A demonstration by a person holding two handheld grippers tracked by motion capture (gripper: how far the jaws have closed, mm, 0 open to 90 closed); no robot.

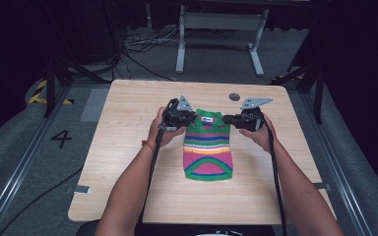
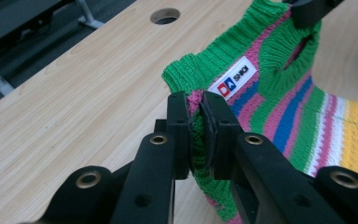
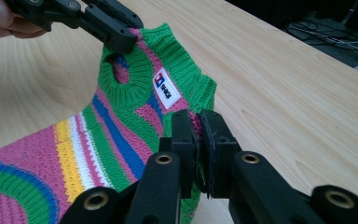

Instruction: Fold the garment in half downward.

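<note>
Dark floor and loose cables lie beyond the far edge of my table (image 1: 128, 147), a pale wood top with a round hole (image 1: 234, 97) near the far side. Lying flat in the middle, running from far to near, is a small striped sweater (image 1: 209, 152), green-trimmed with pink, blue, yellow and white bands; its collar end points away from me.

On the left, my left gripper (image 1: 189, 117) has its jaws pressed together on the sweater's far left corner, a fold of green and pink knit pinched between the pads (image 2: 213, 135). A white label (image 2: 233, 77) sits just past that grip, by the neck opening.

On the right, my right gripper (image 1: 226, 118) is clamped the same way on the far right corner, knit squeezed between its pads (image 3: 212, 140).

I judge I'm set to lift or fold the far end. Both bites look shallow, close to the ribbed edge, so a quick pull could let the loose knit slide out of one side and drop the sweater crooked. Pulling my hands apart would stretch the collar instead of raising it, and a pad could snag a loop.
</note>
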